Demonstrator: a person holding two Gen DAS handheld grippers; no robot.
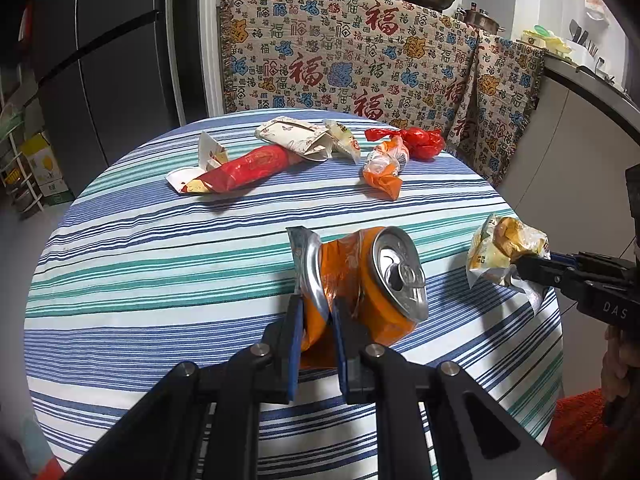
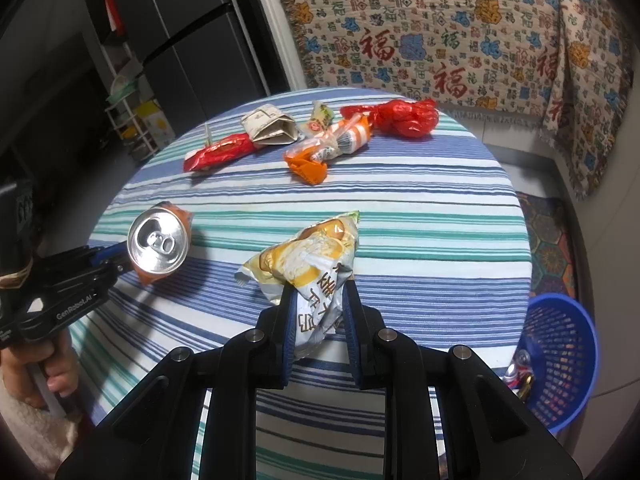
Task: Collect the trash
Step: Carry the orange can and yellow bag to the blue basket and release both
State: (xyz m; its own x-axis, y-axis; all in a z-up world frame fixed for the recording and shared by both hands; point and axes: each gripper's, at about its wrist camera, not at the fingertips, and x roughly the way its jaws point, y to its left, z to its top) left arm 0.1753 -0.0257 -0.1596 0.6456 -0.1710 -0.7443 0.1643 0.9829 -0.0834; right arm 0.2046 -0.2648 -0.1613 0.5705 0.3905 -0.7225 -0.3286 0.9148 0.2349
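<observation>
Both pairs of tongs are held out over the table, angled downward, side by side but well apart. The left tongs (image 1: pixel 318 312) are clamped tight — their blue-padded fingers (image 1: pixel 294 332) pinch the flattened end of a crushed orange can (image 1: pixel 360 284), which sticks up and forward from them. The right tongs (image 2: pixel 320 300) are likewise squeezed onto a crumpled yellow wrapper (image 2: pixel 308 264), the pads biting into its lower half. The person's left hand (image 2: pixel 44 372) wraps around its handle, fingers curled. The right hand (image 1: pixel 618 368) shows only as a sliver at the picture's edge, on its handle.
</observation>
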